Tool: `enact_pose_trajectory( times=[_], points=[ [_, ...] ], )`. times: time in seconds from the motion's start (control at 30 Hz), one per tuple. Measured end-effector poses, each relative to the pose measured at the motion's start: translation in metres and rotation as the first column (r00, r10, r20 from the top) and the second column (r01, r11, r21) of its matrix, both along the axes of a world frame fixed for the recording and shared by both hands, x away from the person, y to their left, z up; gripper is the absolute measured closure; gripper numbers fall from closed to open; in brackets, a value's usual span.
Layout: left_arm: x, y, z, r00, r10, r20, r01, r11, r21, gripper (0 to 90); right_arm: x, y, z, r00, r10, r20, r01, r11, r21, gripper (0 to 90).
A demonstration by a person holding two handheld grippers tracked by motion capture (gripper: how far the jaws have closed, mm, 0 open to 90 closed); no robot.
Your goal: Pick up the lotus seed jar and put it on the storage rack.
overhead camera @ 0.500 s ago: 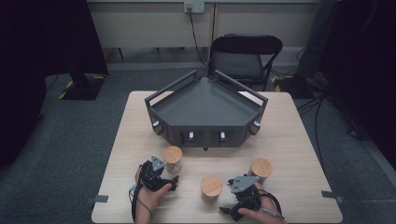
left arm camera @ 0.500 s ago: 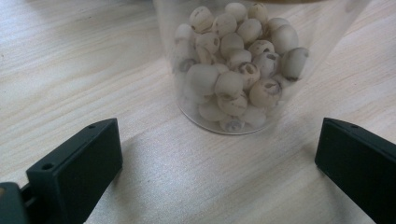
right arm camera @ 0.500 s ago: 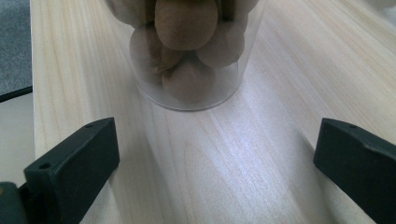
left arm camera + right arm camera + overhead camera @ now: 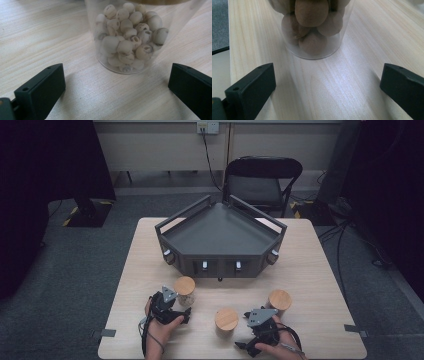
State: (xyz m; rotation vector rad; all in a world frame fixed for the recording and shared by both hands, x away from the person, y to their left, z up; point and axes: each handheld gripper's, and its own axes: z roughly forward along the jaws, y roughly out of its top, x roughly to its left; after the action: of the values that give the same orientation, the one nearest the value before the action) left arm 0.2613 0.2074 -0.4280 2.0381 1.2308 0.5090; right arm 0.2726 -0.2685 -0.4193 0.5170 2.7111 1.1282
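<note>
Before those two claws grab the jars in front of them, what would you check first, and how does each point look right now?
1. Left claw open wide enough for its jar: ok, jaws stand apart.
2. Jar of pale round seeds lined up between the left jaws: ok, just ahead, not yet touched.
3. Right claw open: ok.
4. Jar of brown nuts centred for the right claw: ok, ahead, slightly left of middle.
5. Jars upright with wooden lids on: ok in the high view.
6. Grey tray free to receive jars: ok.
7. Lids tight: cannot tell.
</note>
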Motion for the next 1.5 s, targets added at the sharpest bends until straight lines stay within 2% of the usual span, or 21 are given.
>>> enact_pose_trajectory(
  times=[0.23,0.53,0.87,0.97,1.17,1.27,1.43,1.5],
  points=[
    [0.002,0.001,0.0,0.9999,0.013,-0.005,-0.013,0.9992,-0.038,1.1,0.0,0.0,0.0,1.0,0.0,0.0,0.0,1.0,0.0,0.0],
    [0.005,0.003,0.002,0.9997,0.021,0.009,-0.02,0.9973,-0.07,1.9,0.0,0.0,0.0,1.0,0.0,0.0,0.0,1.0,0.0,0.0],
    [0.01,0.0,0.001,0.9991,0.029,0.031,-0.027,0.9964,-0.08,3.4,0.0,0.0,0.0,1.0,0.0,0.0,0.0,1.0,0.0,0.0],
    [0.013,0.0,0.0,0.9992,0.022,0.033,-0.019,0.9953,-0.095,4.0,0.0,0.0,0.0,1.0,0.0,0.0,0.0,1.0,0.0,0.0],
    [0.015,-0.001,-0.002,0.9987,0.01,0.05,-0.005,0.9941,-0.108,10.1,0.0,0.0,0.0,1.0,0.0,0.0,0.0,1.0,0.0,0.0],
    [0.015,-0.004,-0.003,0.9979,0.0,0.065,0.006,0.9956,-0.094,14.6,0.0,0.0,0.0,1.0,0.0,0.0,0.0,1.0,0.0,0.0],
    [0.017,-0.004,-0.005,0.9978,-0.009,0.066,0.016,0.9942,-0.106,21.6,0.0,0.0,0.0,1.0,0.002,0.0,-0.002,1.0,0.0,0.0],
    [0.017,-0.007,-0.005,0.9975,-0.009,0.07,0.016,0.9953,-0.095,23.2,0.0,0.0,0.0,1.0,0.002,0.0,-0.002,1.0,0.0,0.0]
  ],
)
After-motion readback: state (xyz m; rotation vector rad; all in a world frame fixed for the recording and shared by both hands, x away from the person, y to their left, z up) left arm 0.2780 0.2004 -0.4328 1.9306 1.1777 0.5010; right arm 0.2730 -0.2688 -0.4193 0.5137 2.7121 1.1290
